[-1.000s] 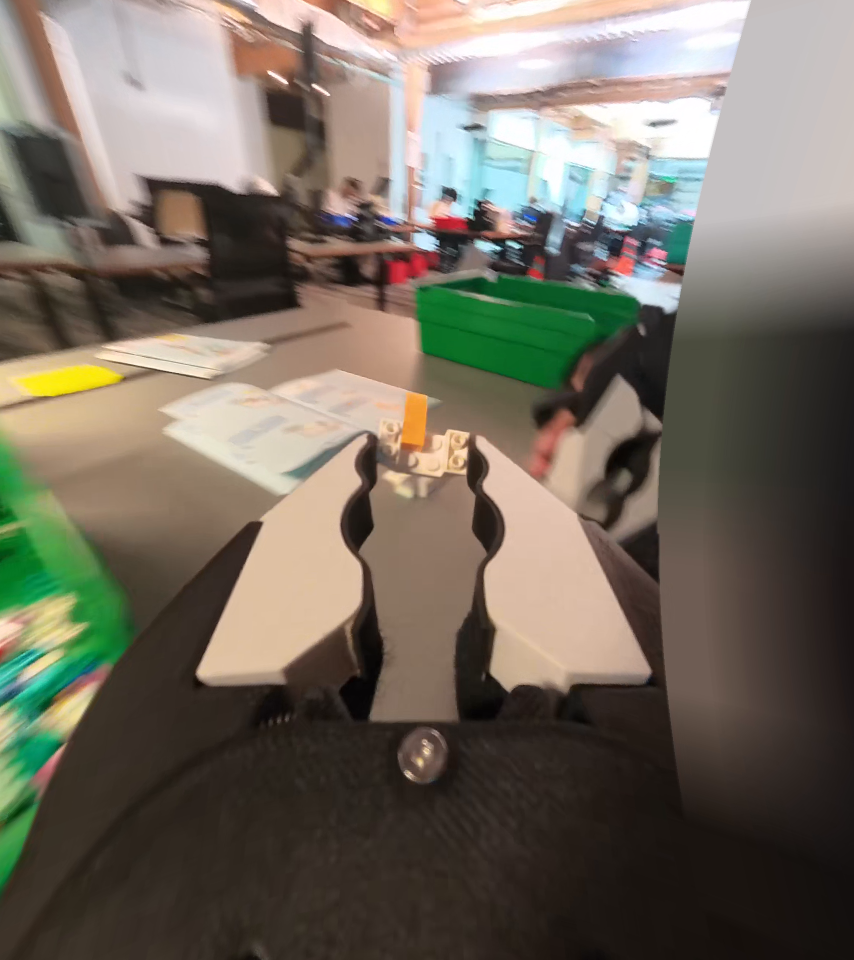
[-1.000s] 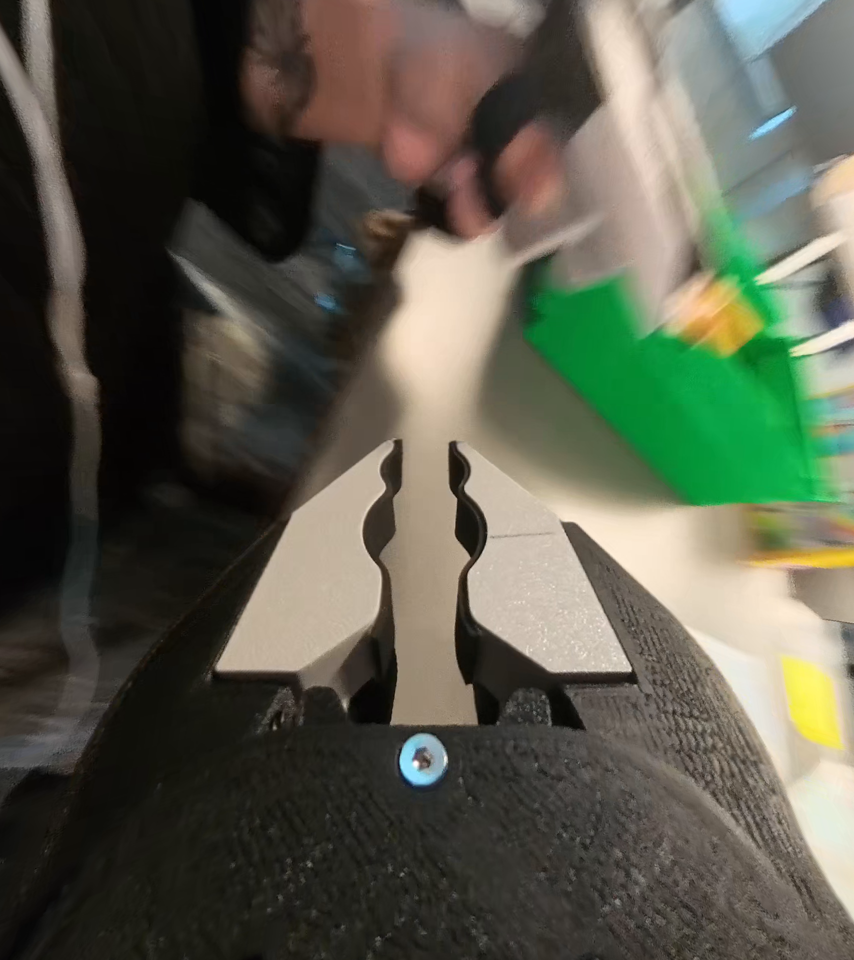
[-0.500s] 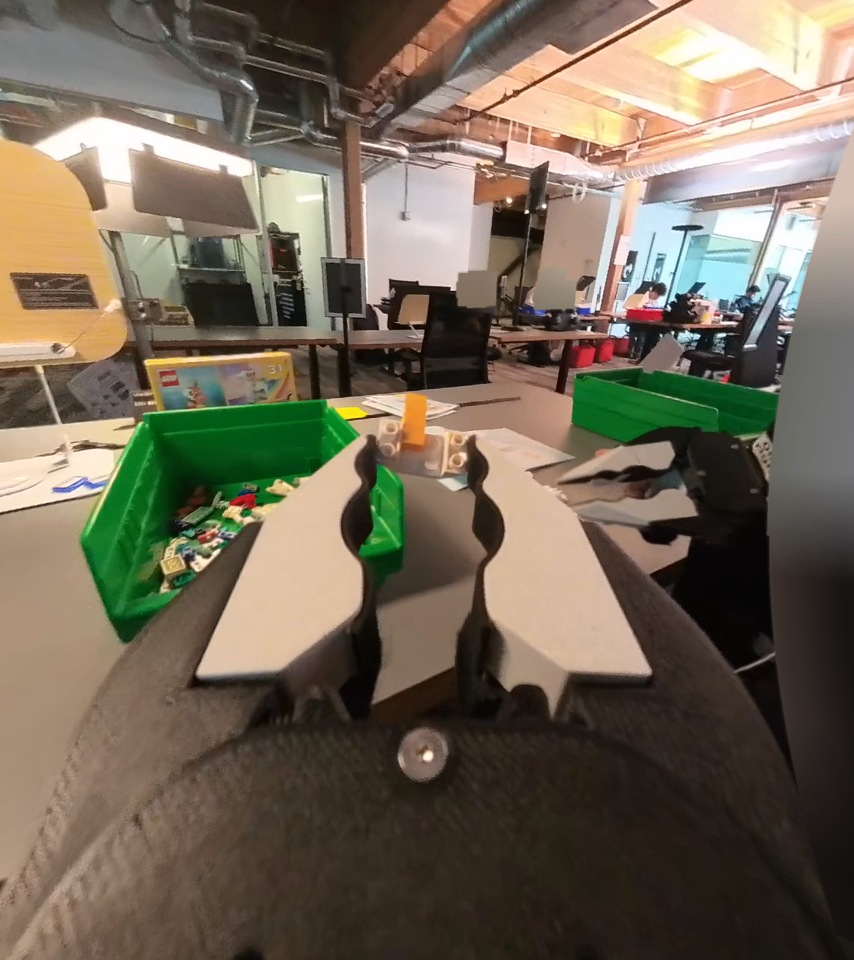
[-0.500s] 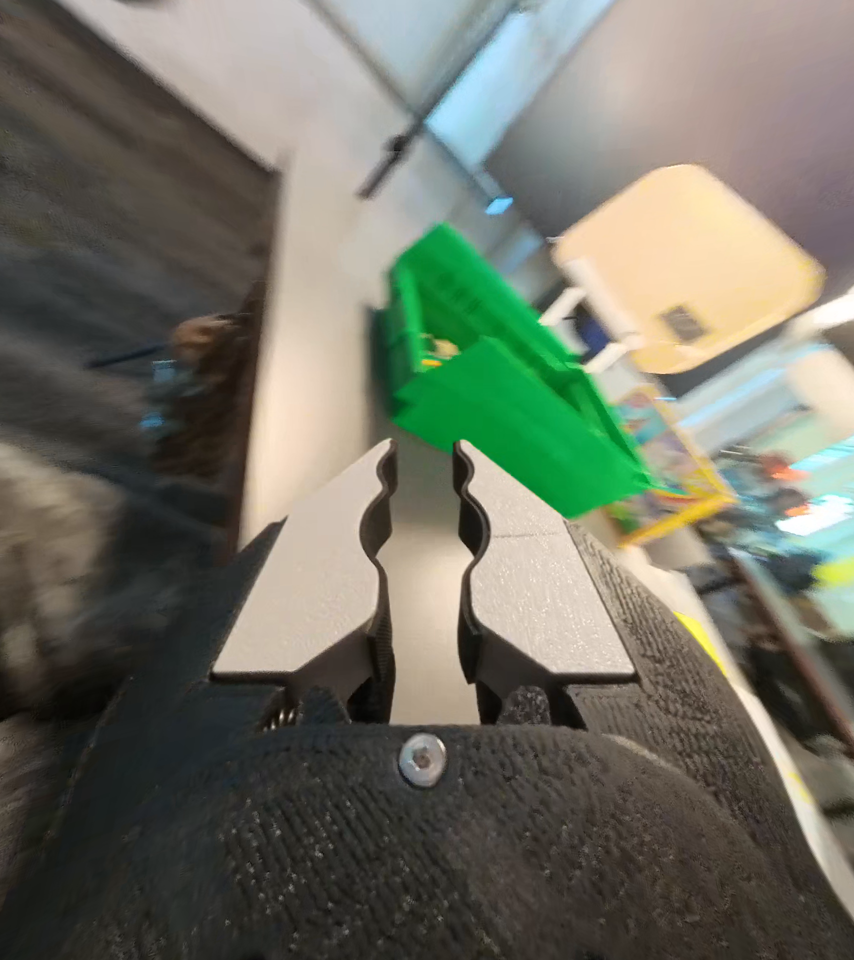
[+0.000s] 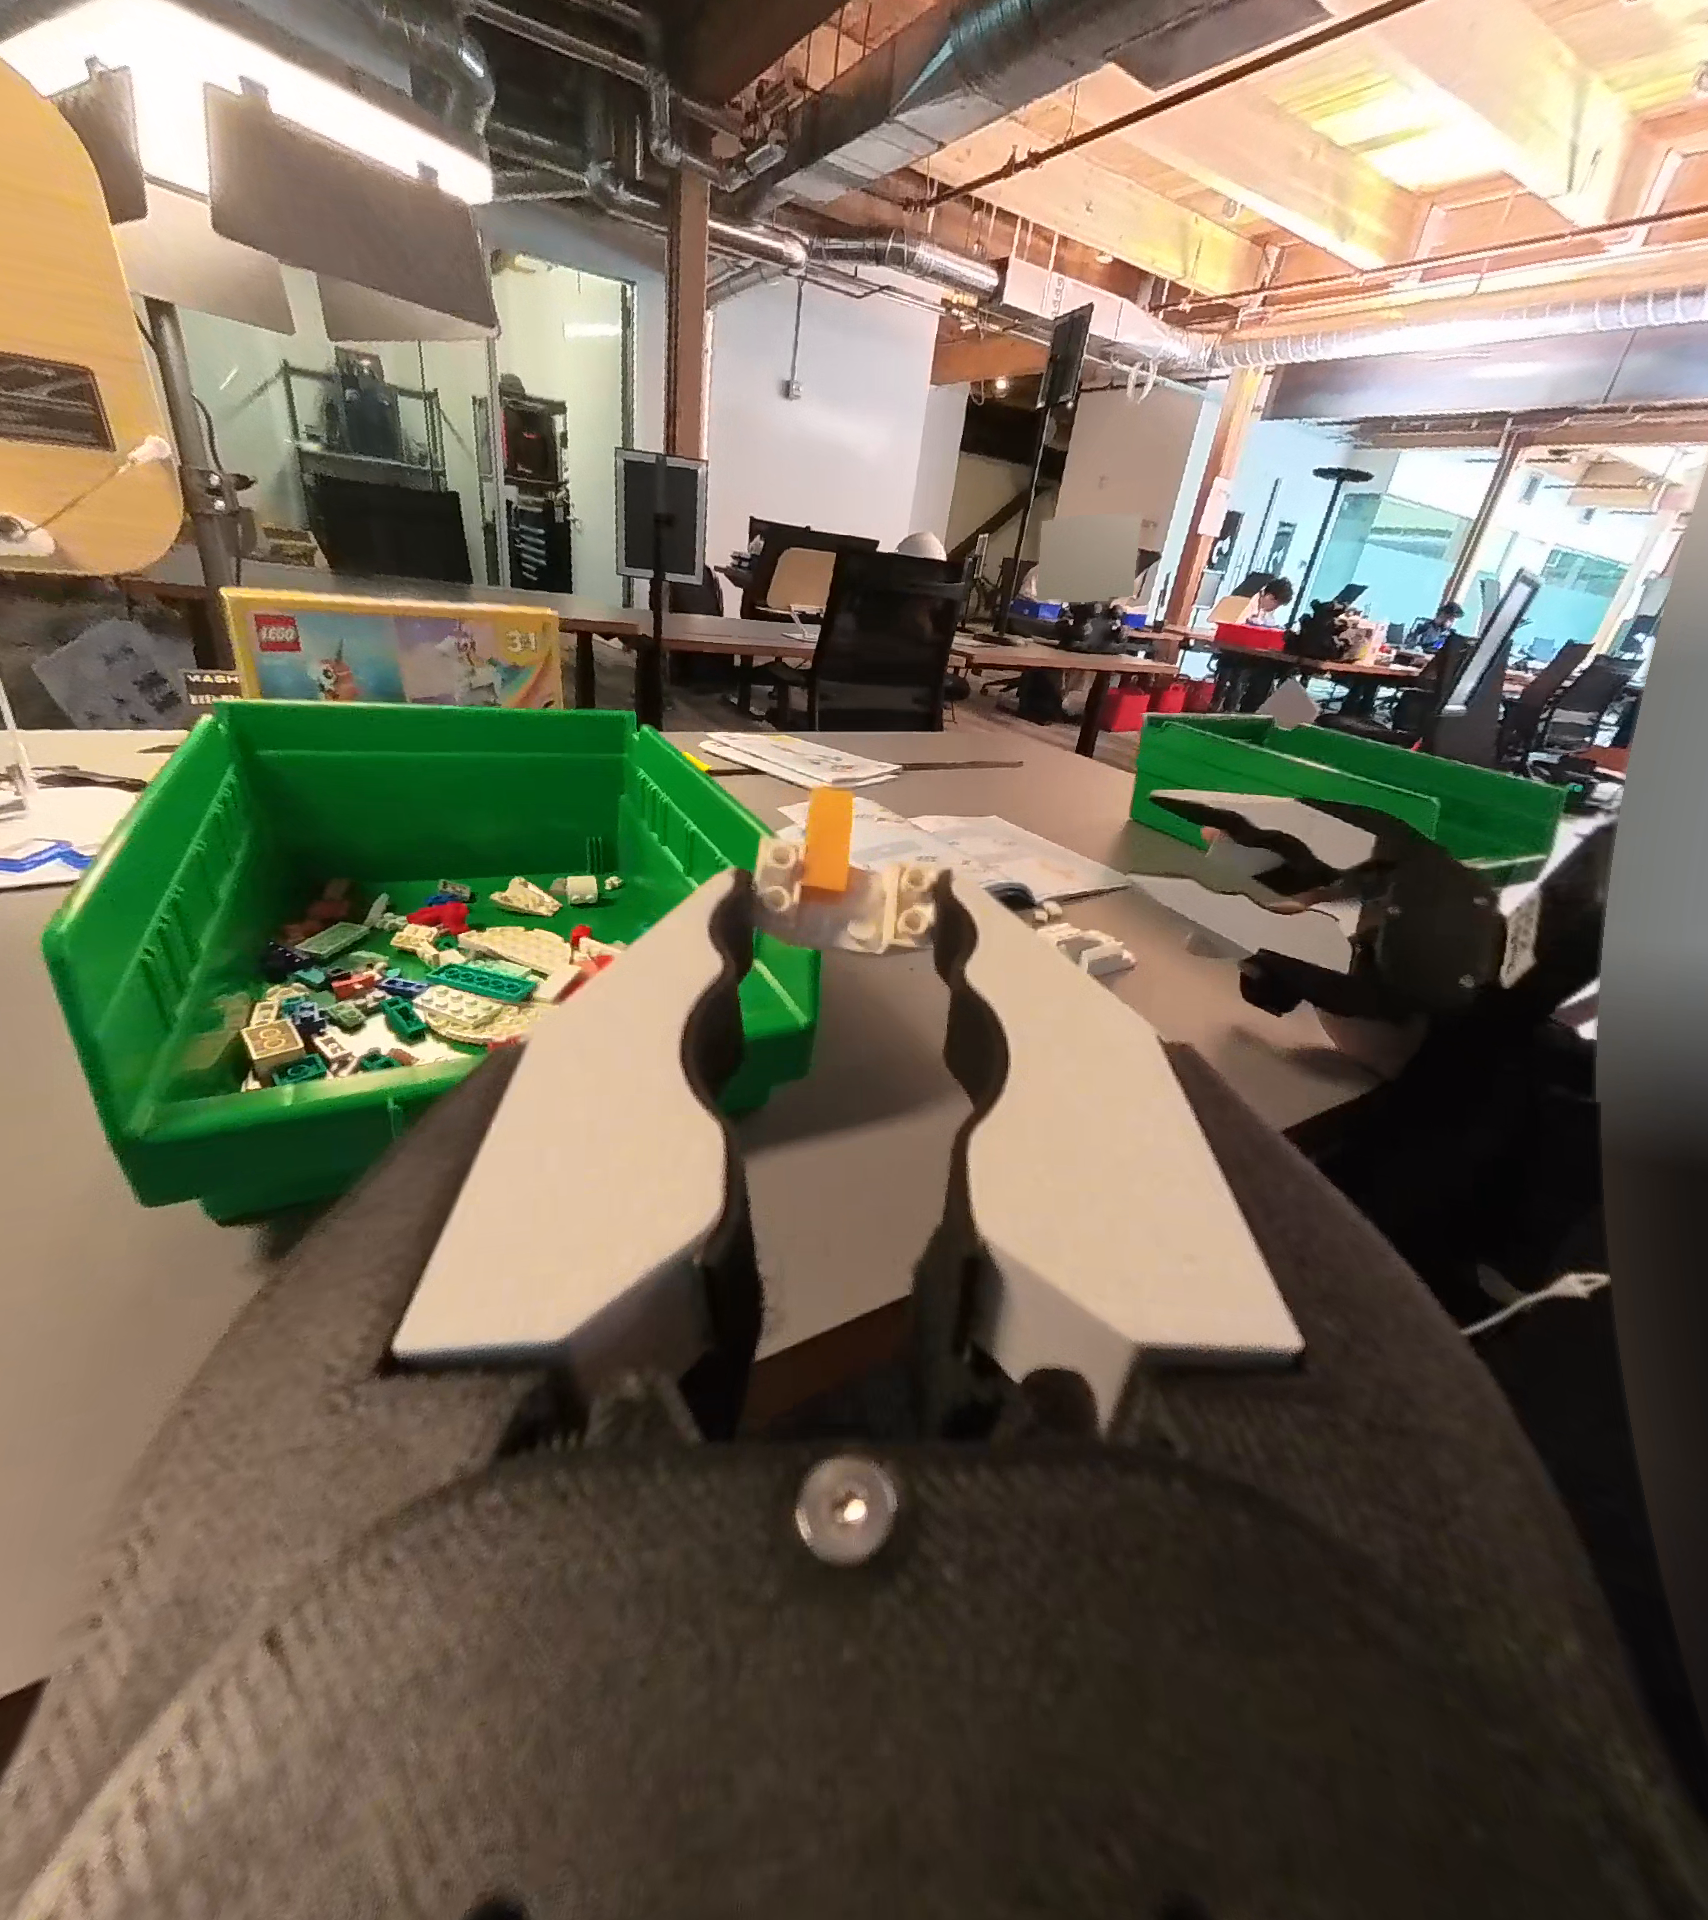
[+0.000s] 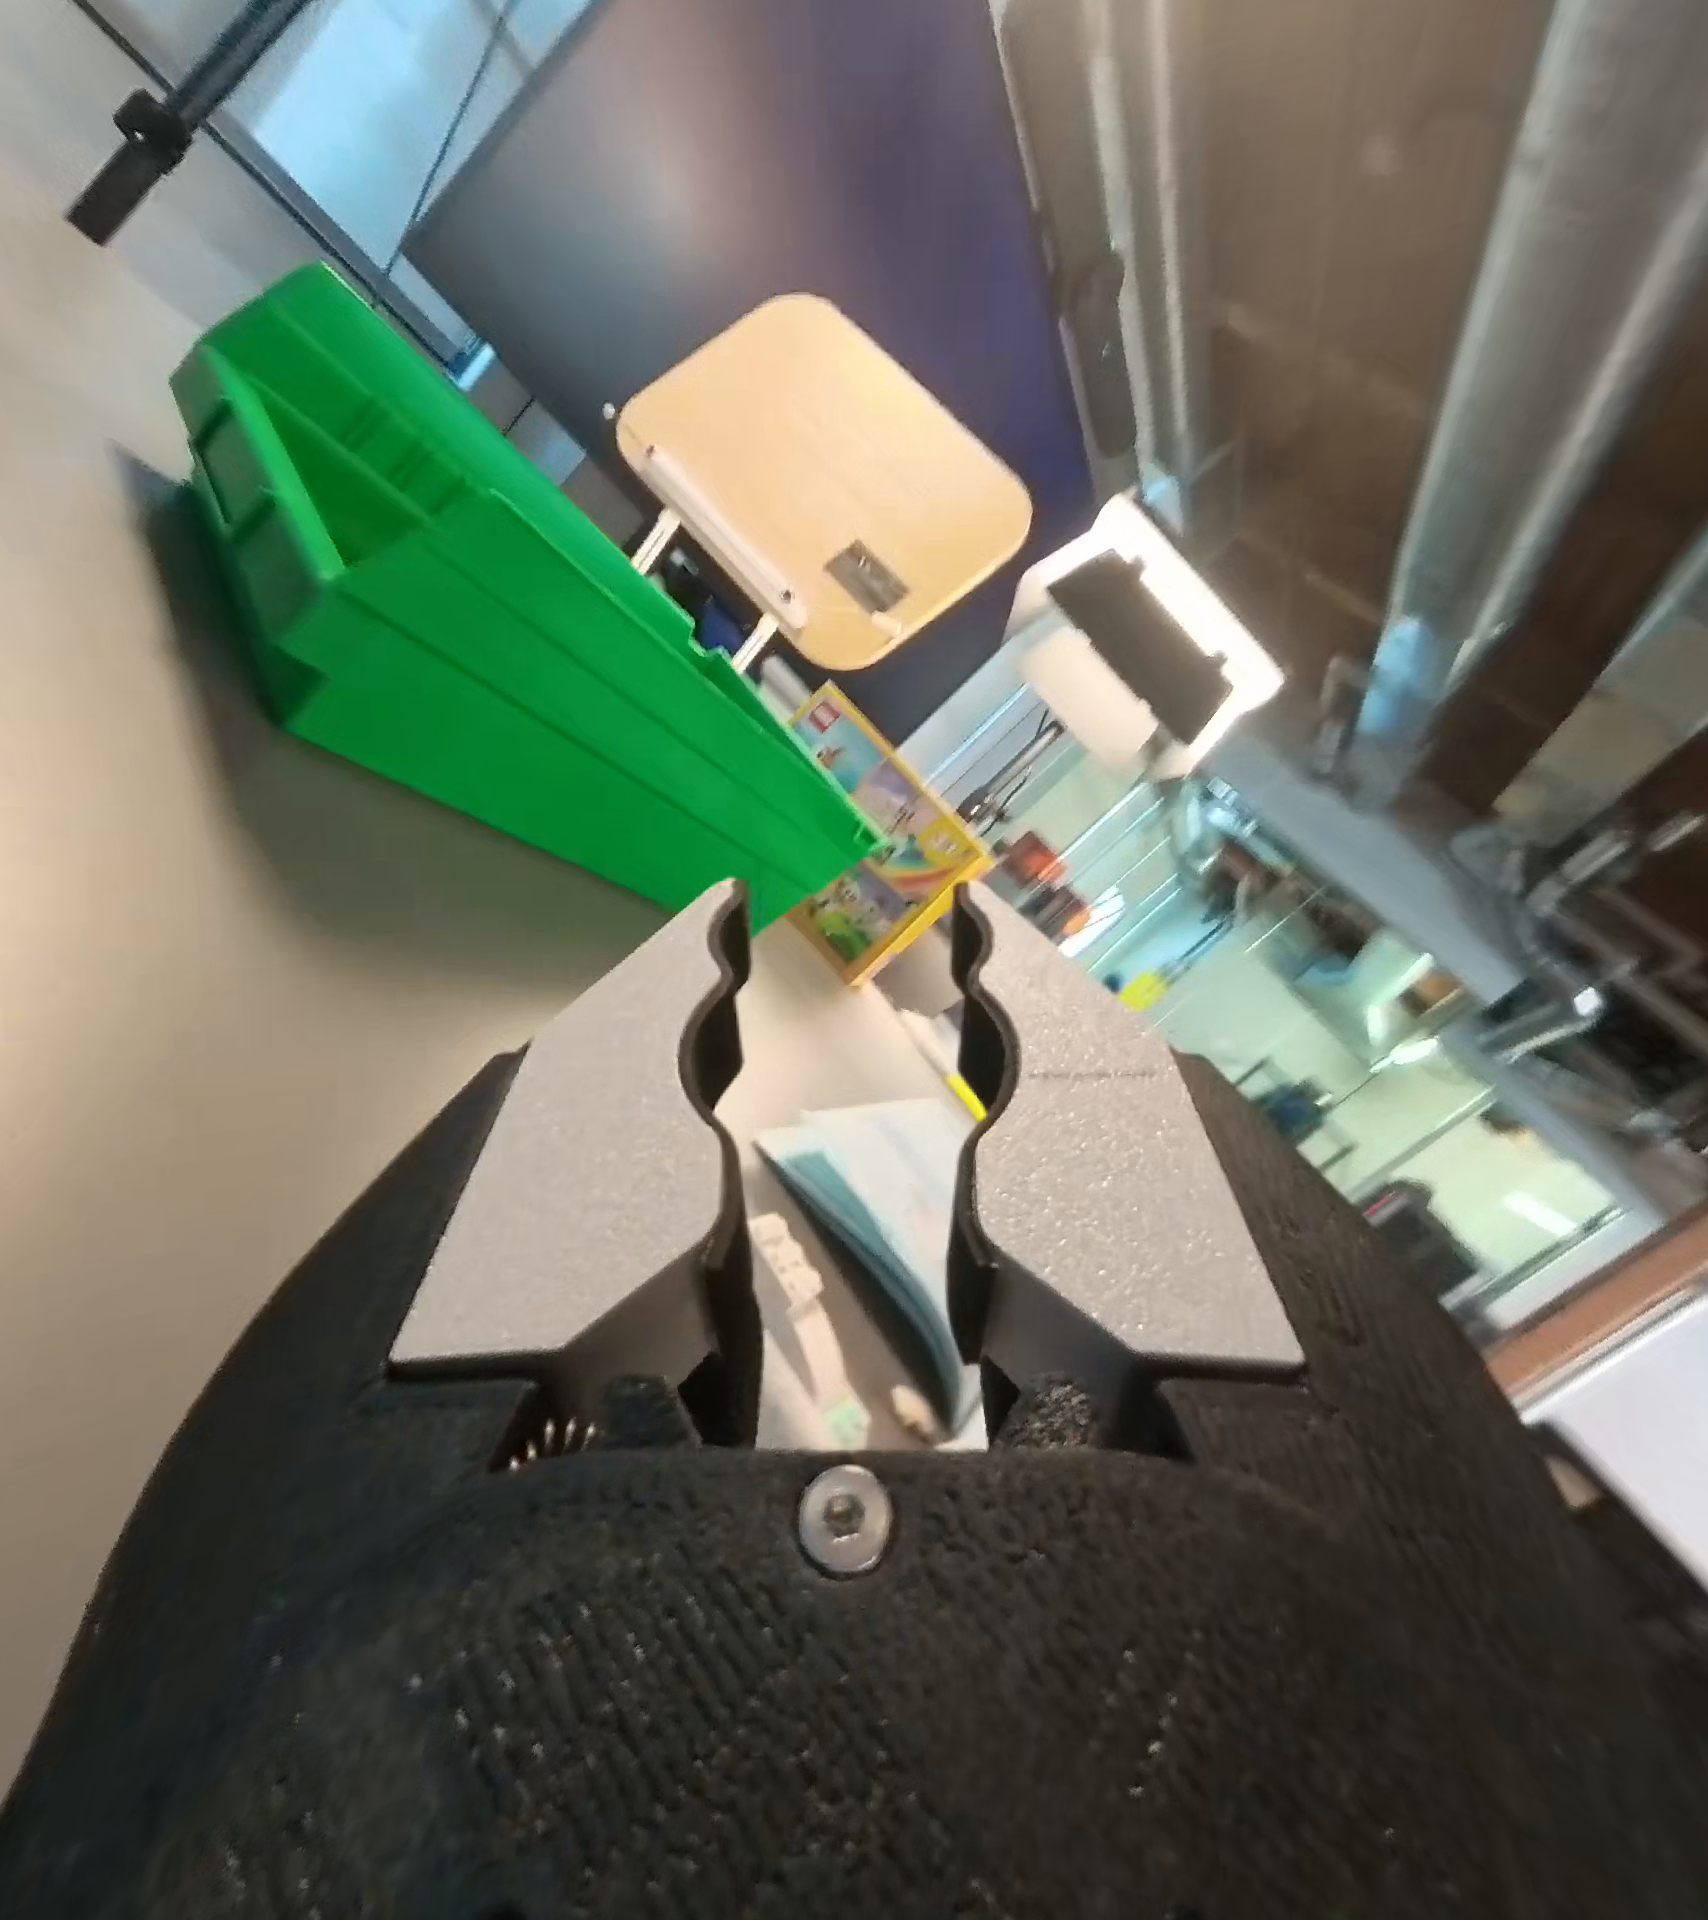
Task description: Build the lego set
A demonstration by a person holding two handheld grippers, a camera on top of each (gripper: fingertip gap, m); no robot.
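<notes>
The left gripper [image 5: 839, 914] jaws are clenched on a small white lego assembly [image 5: 855, 904] with an upright orange brick, held above the table [image 5: 19, 1143]. Left of them sits a green bin [image 5: 206, 935] of loose pieces. The right gripper [image 6: 845, 935] jaws stand released, apparently empty.

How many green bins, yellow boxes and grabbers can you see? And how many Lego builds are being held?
Green bins: 2, the near bin with loose bricks and the far bin
Yellow box: 1
Grippers: 2, the left gripper and the right gripper
Small build held in the left gripper: 1
Total: 6
</notes>
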